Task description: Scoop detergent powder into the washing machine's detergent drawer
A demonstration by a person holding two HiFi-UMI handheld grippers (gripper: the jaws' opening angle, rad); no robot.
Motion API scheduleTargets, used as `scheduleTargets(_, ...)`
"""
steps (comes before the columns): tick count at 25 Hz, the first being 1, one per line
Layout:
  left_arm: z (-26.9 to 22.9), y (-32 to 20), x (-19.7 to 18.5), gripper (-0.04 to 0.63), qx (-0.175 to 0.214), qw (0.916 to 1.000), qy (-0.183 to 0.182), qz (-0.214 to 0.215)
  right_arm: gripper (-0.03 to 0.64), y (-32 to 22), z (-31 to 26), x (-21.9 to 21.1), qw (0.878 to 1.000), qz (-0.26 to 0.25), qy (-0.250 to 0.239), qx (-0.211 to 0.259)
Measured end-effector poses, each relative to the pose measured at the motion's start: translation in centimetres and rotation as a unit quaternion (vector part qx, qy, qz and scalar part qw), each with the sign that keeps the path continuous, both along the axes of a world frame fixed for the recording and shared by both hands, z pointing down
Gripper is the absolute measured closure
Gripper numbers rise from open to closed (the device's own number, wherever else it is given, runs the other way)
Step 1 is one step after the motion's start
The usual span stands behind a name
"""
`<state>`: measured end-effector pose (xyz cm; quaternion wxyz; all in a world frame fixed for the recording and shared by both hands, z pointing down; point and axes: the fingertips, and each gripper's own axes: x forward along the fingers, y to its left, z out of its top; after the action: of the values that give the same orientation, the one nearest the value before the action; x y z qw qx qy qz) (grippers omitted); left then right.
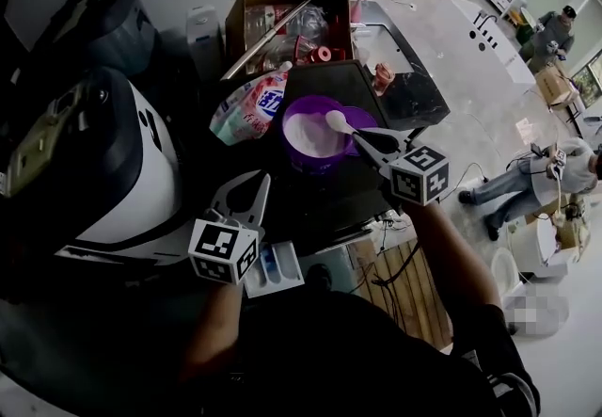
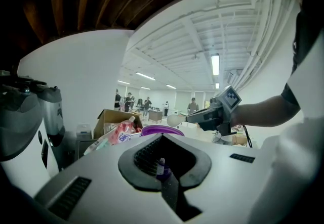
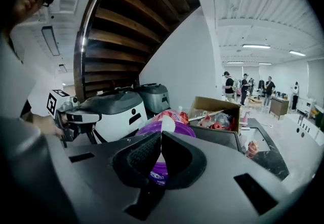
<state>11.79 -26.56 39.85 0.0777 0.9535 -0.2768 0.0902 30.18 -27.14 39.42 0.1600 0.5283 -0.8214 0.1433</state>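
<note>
A purple bowl [image 1: 299, 153] holding white powder stands on a dark surface. My right gripper [image 1: 365, 136] is shut on the handle of a white spoon [image 1: 336, 120], whose head hovers over the powder at the bowl's right side. In the right gripper view the spoon [image 3: 165, 124] rises between the closed jaws, with the bowl [image 3: 178, 129] behind it. My left gripper [image 1: 261, 183] hangs near the bowl's front left, jaws together and nothing held. The white and blue detergent drawer [image 1: 274, 269] stands pulled out below the left gripper. A pink detergent bag [image 1: 250, 104] lies left of the bowl.
The white and black washing machine [image 1: 141, 170] fills the left. A cardboard box [image 1: 282, 15] of clutter sits behind the bowl, and a sink counter [image 1: 395, 57] is to its right. People stand far off on the open floor at the right [image 1: 527, 180].
</note>
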Motion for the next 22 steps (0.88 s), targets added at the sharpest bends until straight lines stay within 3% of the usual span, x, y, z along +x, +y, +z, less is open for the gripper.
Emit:
scheduleTargets(10, 0.4, -0.4, -1.0, 0.588, -0.001, 0.9996, -0.007, -0.028, 0.597, -1.9, 1.8, 0.9, 0.994, -0.049, 0.093, -0.037)
scheduleTargets(22, 1.1, -0.3, -1.7, 0.588, -0.011, 0.9991, -0.005, -0.042, 0.597, -3.2, 3.3, 0.2, 0.971, -0.099, 0.204, -0.079)
